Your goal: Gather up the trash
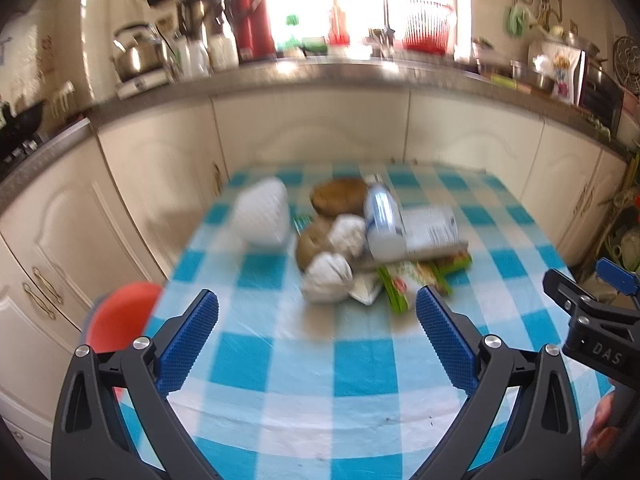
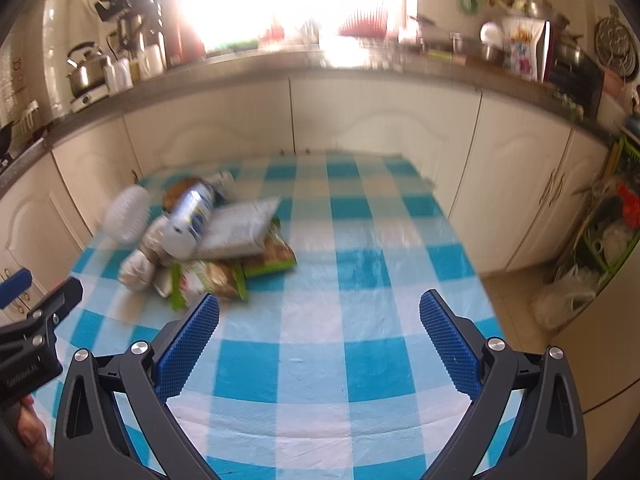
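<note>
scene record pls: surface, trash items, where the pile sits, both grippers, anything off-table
surface: table with blue-white checked cloth
trash: bottle, grey pouch, green wrappers, white wads, brown lumps, white foam net
pile: one heap, far half of table, left of centre in the right view
left gripper: open, empty, short of the pile
right gripper: open, empty, over bare cloth
off-table: red round thing below left edge

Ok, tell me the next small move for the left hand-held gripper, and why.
Probably ease the left hand-held gripper forward and down toward the nearest crumpled paper ball. Its jaws stand wide open with nothing between them, and the trash pile lies just ahead of it on the checked cloth. The right hand-held gripper is also open and empty, with the pile off to its left.
</note>
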A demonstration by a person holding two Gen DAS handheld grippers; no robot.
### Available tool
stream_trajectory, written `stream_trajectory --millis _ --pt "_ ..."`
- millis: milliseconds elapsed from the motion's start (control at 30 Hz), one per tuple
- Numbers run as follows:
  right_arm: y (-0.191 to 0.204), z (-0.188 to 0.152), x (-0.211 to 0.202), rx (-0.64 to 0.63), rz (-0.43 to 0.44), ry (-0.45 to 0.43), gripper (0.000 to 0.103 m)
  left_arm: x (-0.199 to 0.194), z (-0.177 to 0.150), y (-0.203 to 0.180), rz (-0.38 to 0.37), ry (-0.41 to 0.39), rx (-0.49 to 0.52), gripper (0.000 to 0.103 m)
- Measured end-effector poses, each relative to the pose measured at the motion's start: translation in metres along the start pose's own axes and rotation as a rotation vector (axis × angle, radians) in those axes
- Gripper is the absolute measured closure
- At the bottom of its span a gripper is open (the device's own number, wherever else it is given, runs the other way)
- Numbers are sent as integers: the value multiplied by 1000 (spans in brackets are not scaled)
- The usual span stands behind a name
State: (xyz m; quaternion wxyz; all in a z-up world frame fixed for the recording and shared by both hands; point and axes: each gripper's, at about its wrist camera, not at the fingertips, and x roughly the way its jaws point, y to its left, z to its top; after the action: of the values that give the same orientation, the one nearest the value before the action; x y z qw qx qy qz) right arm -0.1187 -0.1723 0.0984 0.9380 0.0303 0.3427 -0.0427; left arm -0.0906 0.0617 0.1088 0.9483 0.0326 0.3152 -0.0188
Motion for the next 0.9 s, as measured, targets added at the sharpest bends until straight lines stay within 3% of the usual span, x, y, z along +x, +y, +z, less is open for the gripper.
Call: stream_trajectory --millis 300,533,900 --pt "17 23 -87 -19 20 -200 4 -83 23 23 94 -216 -18 4" --pt "29 26 -129 -16 27 -284 4 -121 24 36 119 -305 -38 4" --pt "44 26 -173 -26 49 -374 4 -161 25 47 130 -376 -72 4"
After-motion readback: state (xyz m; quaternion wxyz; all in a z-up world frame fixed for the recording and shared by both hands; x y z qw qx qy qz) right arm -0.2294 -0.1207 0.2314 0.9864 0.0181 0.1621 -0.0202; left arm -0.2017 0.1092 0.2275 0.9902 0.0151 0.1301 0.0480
